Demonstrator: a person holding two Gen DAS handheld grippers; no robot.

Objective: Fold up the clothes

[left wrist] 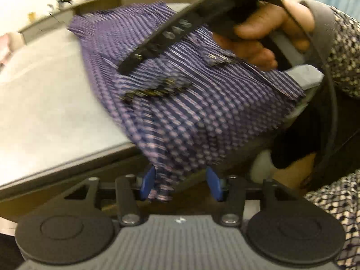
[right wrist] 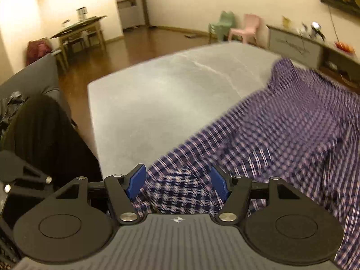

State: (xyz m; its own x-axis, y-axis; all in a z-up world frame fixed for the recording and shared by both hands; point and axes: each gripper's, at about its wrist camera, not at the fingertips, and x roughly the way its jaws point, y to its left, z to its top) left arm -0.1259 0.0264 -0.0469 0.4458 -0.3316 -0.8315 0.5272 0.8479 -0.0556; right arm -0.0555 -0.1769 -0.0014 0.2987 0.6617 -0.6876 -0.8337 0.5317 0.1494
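Observation:
A purple and white checked shirt (left wrist: 180,103) lies over the near edge of a grey table (left wrist: 45,94), partly hanging off it. My left gripper (left wrist: 180,183) stands open, and a fold of the shirt hangs between its blue fingers (left wrist: 147,182). In the right wrist view the shirt (right wrist: 281,130) spreads over the right part of the table (right wrist: 157,94). My right gripper (right wrist: 178,183) is open with shirt cloth bunched between its blue fingers (right wrist: 136,181). The right gripper's black body (left wrist: 225,6) and the hand holding it show above the shirt in the left wrist view.
A dark sofa (right wrist: 29,83) stands left of the table. A wooden table (right wrist: 78,29) and two small chairs (right wrist: 245,27) stand at the far side of the room. A low cabinet (right wrist: 303,47) with small items runs along the right wall. My patterned sleeve (left wrist: 344,51) is on the right.

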